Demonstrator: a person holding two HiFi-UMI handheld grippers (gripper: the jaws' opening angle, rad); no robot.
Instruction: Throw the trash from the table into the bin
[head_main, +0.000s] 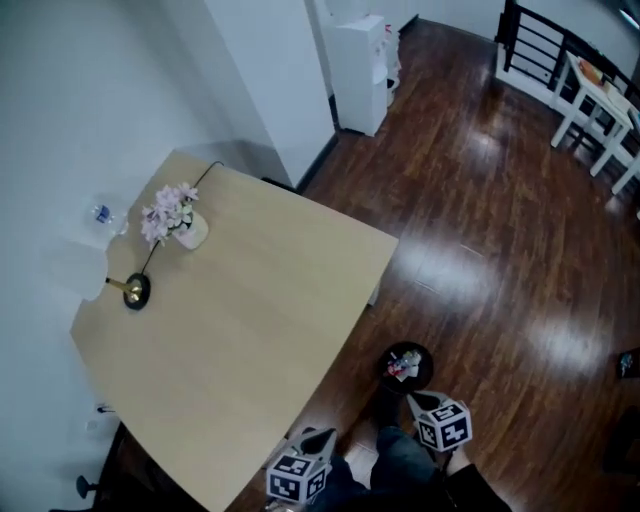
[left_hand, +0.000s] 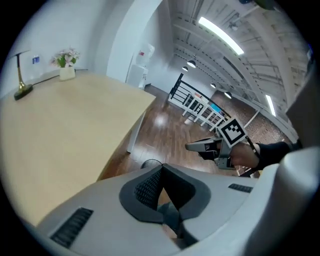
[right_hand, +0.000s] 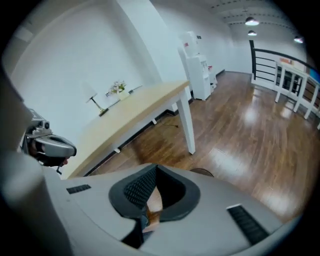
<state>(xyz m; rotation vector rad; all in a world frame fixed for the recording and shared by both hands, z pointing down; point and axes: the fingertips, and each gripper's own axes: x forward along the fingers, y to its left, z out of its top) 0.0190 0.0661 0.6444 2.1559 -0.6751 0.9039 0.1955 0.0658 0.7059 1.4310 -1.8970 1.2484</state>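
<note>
The trash (head_main: 403, 365) lay in the bin (head_main: 385, 370), just beside the desk (head_main: 250, 330) (it bore only flowers (head_main: 170, 212) and a lamp (head_main: 136, 290)). The left claw (left_hand: 161, 172) and right claw (right_hand: 155, 174) were closed, empty. It seemed best to scan the desk once before stopping.

Both grippers closed and empty, drawn in close to my body.

My left gripper (left_hand: 160, 169) points downward with its jaws together, tip against tip, nothing between them. My right gripper (right_hand: 155, 169) matches it: jaws closed, nothing held, also angled down. In the left gripper view I see my right hand (left_hand: 245, 156) wrapped round its handle, a dark sleeve (left_hand: 274, 149) behind it and the marker cube (left_hand: 232, 131) on top.
</note>
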